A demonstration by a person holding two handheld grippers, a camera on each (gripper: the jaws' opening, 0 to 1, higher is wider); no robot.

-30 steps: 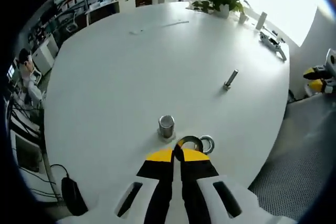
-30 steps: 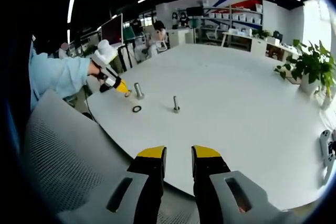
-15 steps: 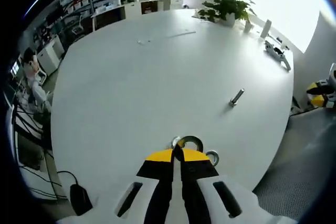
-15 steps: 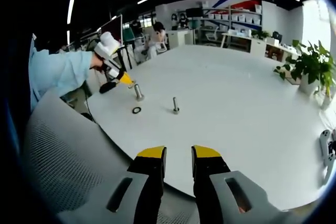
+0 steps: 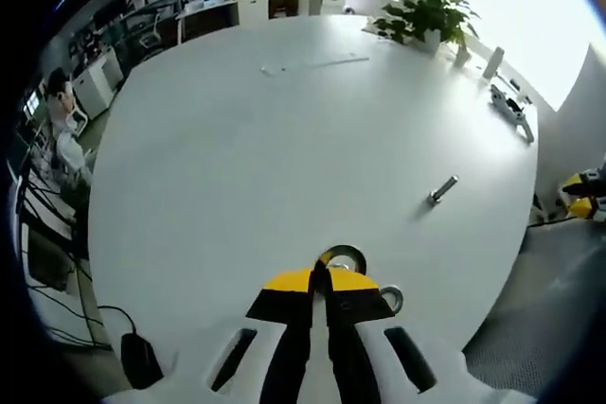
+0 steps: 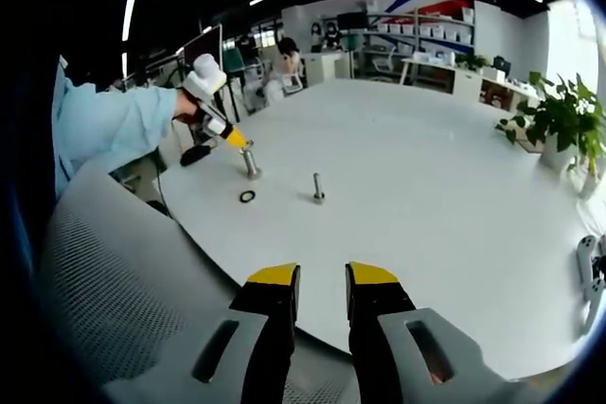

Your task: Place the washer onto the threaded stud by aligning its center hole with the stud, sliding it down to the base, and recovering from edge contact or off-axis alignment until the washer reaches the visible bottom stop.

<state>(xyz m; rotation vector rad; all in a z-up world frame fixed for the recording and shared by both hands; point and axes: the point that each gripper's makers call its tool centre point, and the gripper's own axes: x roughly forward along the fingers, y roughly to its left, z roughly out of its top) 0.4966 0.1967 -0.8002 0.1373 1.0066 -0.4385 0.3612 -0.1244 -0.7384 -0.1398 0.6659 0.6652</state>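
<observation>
White table [image 5: 237, 139] is seen under both grippers. Left gripper [image 5: 320, 276] is clamped on a washer [image 5: 343, 258], held right above the stud [image 6: 251, 160]. Right gripper [image 6: 322, 276] is held apart, well back from the stud. A second washer [image 6: 246, 196] lies beside a bolt [image 6: 318, 187].

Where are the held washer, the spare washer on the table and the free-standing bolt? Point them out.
Held washer [image 5: 343, 258], left gripper view, its ring's upper rim.
Spare washer [image 6: 247, 197], right gripper view, the ring.
Free-standing bolt [image 6: 318, 187], right gripper view, mid-shaft.

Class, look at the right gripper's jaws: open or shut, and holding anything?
Open and empty. In the right gripper view, the right gripper shows a clear gap between its yellow-tipped jaws, with nothing between them, hovering near the table edge.
</observation>
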